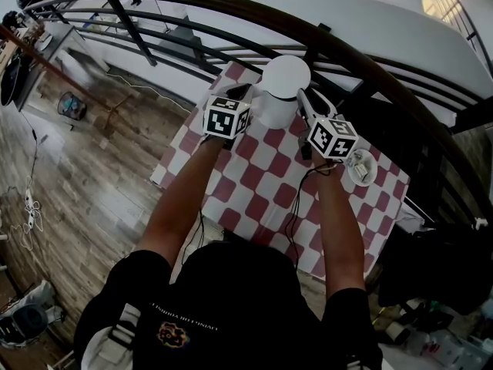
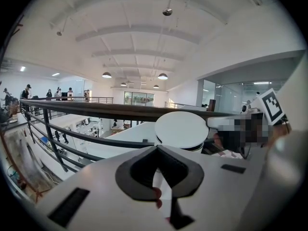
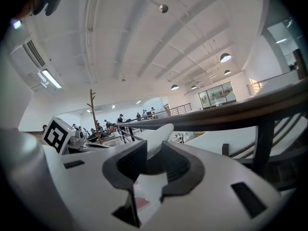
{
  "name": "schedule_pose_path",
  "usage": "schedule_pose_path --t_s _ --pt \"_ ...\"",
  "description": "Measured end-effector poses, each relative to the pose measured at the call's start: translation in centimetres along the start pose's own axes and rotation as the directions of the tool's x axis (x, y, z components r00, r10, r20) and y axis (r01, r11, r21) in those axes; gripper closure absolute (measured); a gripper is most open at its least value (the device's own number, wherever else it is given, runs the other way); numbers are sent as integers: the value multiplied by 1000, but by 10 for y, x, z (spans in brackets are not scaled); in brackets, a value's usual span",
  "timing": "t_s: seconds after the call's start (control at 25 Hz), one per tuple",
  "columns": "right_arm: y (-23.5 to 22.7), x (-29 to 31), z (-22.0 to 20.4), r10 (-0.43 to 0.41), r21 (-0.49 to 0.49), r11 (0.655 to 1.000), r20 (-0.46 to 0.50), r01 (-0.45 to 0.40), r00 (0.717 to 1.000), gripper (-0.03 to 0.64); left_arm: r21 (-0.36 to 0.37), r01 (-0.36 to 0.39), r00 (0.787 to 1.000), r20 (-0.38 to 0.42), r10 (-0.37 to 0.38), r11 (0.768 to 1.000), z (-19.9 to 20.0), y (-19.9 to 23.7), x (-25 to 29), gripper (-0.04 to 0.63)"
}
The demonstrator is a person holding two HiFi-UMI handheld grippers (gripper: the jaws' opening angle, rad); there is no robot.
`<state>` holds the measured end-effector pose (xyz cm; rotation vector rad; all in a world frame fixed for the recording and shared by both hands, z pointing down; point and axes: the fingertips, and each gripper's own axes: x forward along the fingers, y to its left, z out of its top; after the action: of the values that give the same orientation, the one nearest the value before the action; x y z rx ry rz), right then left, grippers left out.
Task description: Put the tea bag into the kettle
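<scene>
Only the head view gives the layout: the white kettle, lid on top, is parked at the far edge of the checked table, right under the dark railing, so barely any room is left behind it. The left gripper is seen clenched in its own view, with nothing made out between the tips. The right gripper is released, the lid's rim framed in its gap. The tea bag can't be spotted anywhere. A small dish sits by the right edge.
</scene>
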<state>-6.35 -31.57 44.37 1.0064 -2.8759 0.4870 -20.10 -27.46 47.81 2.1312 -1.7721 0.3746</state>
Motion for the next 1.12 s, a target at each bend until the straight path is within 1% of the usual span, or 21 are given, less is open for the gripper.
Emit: schedule_pose_path --t_s 0.16,0.36,0.4,0.48,0.56,0.6,0.84,0.96,1.12 --pt "5 0 6 3 -22 1000 14 -3 1000 531 2 3 1000 2 -3 1000 0 0 0 597" --pt "23 0 24 28 -81 996 56 -23 998 531 2 9 1000 5 -9 1000 -1 0 0 597" --pt "29 -1 28 42 -93 995 71 -35 997 531 1 11 1000 7 -11 1000 -1 0 1 597" --pt "48 -1 38 97 -134 987 99 -83 990 532 2 11 1000 9 -11 1000 0 0 1 597" --pt "70 3 45 153 -190 973 98 -133 983 532 5 9 1000 8 -9 1000 0 0 1 597" --pt "77 5 46 163 -207 968 91 -141 982 531 4 8 1000 7 -8 1000 0 1 1 597" --pt "71 2 44 132 -182 977 114 -110 985 532 10 20 1000 3 -20 1000 1 -1 0 597" --pt "70 -1 44 133 -180 977 111 -111 985 532 20 16 1000 11 -17 1000 3 -1 0 597" --pt "64 -7 37 121 -183 978 96 -102 988 532 29 32 999 28 -33 999 2 -3 0 597"
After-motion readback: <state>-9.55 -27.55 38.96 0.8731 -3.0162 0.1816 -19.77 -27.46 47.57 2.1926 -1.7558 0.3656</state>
